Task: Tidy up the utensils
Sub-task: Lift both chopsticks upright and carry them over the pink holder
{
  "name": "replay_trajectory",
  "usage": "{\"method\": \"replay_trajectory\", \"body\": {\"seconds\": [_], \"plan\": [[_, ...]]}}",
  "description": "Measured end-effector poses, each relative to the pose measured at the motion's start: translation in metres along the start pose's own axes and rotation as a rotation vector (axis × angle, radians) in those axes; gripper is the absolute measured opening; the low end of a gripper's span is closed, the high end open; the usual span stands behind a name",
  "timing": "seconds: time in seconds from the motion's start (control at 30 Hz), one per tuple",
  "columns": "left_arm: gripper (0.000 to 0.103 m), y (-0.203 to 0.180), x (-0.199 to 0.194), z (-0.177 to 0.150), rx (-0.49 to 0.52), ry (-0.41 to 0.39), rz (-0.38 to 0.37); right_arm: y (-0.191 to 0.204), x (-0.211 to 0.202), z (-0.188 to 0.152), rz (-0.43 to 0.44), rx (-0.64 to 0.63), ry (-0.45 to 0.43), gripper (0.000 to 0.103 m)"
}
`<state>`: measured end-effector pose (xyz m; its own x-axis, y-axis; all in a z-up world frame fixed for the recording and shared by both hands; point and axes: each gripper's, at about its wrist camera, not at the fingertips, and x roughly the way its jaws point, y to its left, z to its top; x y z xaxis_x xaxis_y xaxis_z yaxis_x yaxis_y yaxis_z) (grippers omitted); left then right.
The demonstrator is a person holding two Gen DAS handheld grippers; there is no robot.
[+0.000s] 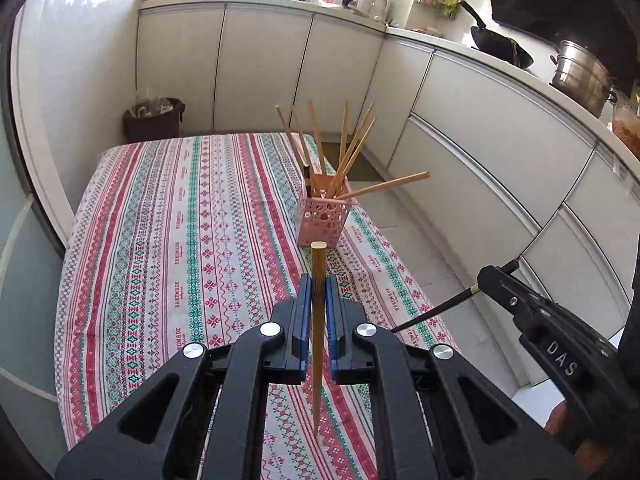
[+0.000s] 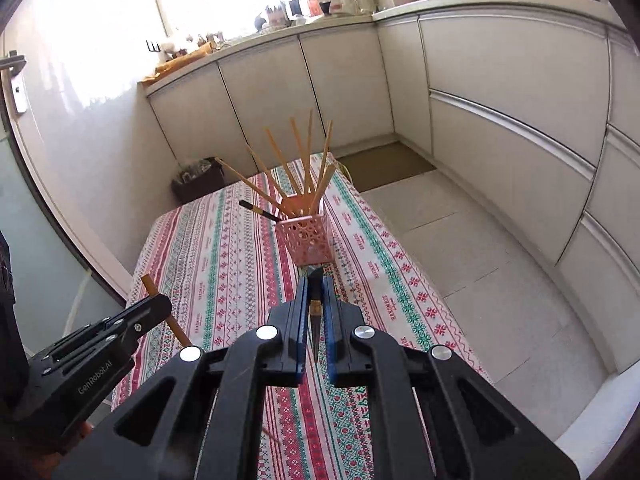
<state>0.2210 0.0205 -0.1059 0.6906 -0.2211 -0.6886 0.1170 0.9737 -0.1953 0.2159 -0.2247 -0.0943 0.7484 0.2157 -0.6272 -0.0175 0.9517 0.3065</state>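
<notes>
A pink lattice holder (image 1: pixel 325 220) (image 2: pixel 308 242) stands on the patterned tablecloth (image 1: pixel 180 240) with several wooden chopsticks fanned out of it; one dark chopstick (image 2: pixel 258 211) leans out too. My left gripper (image 1: pixel 318 286) is shut on a brown wooden chopstick (image 1: pixel 318 320), held upright above the table short of the holder. My right gripper (image 2: pixel 316 288) is shut on a dark chopstick with a gold band (image 2: pixel 315 320). In the left wrist view the right gripper (image 1: pixel 486 278) appears at lower right with that dark chopstick (image 1: pixel 432 312) poking out.
White kitchen cabinets (image 1: pixel 480 120) run along the back and right, with a wok (image 1: pixel 500 44) and a steel pot (image 1: pixel 580 76) on the counter. A dark bin (image 1: pixel 154 122) stands beyond the table's far end. Tiled floor (image 2: pixel 480 260) lies to the right of the table.
</notes>
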Motion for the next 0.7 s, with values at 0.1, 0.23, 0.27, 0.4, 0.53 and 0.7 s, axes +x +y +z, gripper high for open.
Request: {"method": "replay_trajectory", "body": {"seconds": [0.1, 0.23, 0.27, 0.4, 0.53, 0.7], "plan": [[0.006, -0.006, -0.011, 0.012, 0.01, -0.048, 0.0, 0.001, -0.019, 0.012, 0.015, -0.005, -0.033, 0.007], [0.006, -0.02, -0.02, 0.044, 0.038, -0.112, -0.008, 0.002, -0.036, 0.035, 0.011, -0.031, -0.047, 0.007], [0.006, -0.024, -0.023, 0.054, 0.045, -0.131, -0.014, 0.001, -0.039, 0.042, 0.015, -0.031, -0.048, 0.007], [0.006, -0.034, -0.029, 0.099, 0.052, -0.221, -0.039, -0.004, -0.045, 0.076, 0.048, -0.023, -0.074, 0.007], [0.006, -0.048, -0.02, 0.143, 0.074, -0.3, -0.022, -0.005, -0.051, 0.114, 0.099, -0.017, -0.121, 0.007], [0.006, -0.059, 0.017, 0.177, 0.087, -0.333, 0.007, 0.003, -0.042, 0.153, 0.138, -0.034, -0.178, 0.007]]}}
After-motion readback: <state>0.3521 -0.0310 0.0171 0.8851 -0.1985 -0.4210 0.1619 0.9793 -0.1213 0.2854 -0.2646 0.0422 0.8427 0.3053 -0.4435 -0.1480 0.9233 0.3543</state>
